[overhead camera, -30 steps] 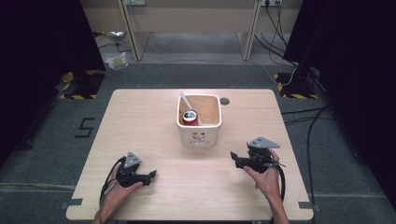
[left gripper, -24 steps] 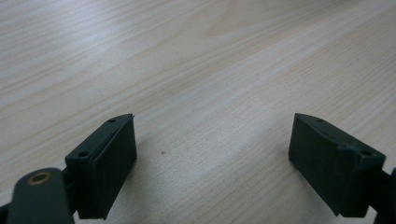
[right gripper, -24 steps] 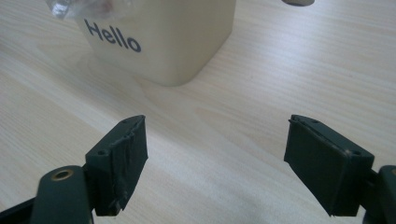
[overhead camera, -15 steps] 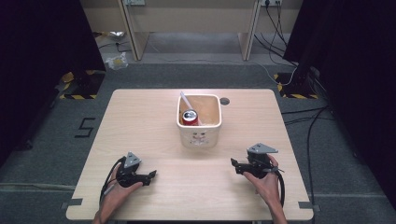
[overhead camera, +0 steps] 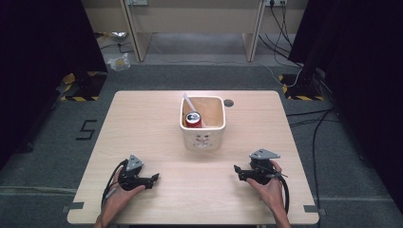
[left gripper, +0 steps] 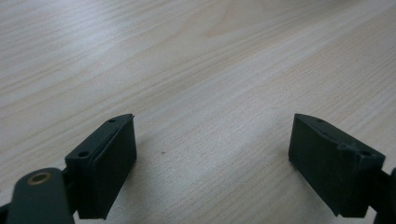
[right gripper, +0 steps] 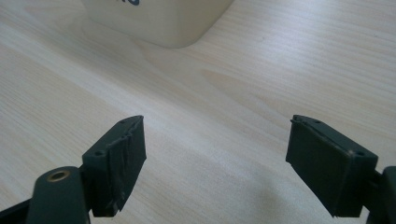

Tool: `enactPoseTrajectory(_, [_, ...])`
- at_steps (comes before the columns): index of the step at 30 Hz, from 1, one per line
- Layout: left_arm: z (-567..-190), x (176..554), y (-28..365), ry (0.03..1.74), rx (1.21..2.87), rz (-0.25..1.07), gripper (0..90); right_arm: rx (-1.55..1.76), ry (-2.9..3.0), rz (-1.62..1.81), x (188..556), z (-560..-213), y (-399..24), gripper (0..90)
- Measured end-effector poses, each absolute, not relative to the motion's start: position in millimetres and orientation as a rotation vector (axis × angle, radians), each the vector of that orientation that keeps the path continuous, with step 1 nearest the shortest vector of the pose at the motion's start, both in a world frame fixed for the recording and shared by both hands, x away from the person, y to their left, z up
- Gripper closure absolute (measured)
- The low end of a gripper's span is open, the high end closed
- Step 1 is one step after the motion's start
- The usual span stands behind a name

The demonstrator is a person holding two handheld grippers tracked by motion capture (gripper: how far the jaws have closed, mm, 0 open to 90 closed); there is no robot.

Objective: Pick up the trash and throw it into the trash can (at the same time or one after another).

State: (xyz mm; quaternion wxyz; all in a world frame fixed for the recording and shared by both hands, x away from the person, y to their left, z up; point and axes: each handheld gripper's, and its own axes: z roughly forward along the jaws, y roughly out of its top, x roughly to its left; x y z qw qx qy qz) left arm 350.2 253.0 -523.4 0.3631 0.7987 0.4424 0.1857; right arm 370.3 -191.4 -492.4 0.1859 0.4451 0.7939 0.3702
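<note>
table [overhead camera: 142, 123]: light wood top, seen from the high view. cream square bin [overhead camera: 203, 122] stands upright near the middle of the table, slightly toward the far edge. inside it a red can [overhead camera: 193, 118] stands upright on the bin's left side, top facing up, and a white stick-like item [overhead camera: 189, 102] leans against the far-left corner; cannot tell what that item is. small dark hole [overhead camera: 229, 102] in the table top just beside the bin's far-right corner.

left gripper [overhead camera: 151, 179]: low over the near-left part of the table, held in the person's left hand [overhead camera: 119, 194], jaws pointing right toward the table's middle. left gripper view: 2 black jaws spread wide, bare wood [left gripper: 205, 93] between them, nothing gripped.

right gripper [overhead camera: 236, 170]: near-right part of the table, held in the right hand [overhead camera: 267, 189], jaws pointing left. right gripper view: both jaws spread wide, nothing between them but wood; a rounded corner of the bin [right gripper: 163, 21] shows at the top, well apart from the jaw tips. the pad on the view's left jaw looks scuffed.

both grippers sit nearer the person than the bin, 1 to each side, neither touching it.
</note>
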Motion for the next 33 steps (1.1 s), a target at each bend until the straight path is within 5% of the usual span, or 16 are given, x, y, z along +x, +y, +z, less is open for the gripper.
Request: enactPoseTrajectory(33, [-523,350,253,1.136,2.056,0.479,14.5,1.288,2.245,0.948,355,-512,-193,18.8])
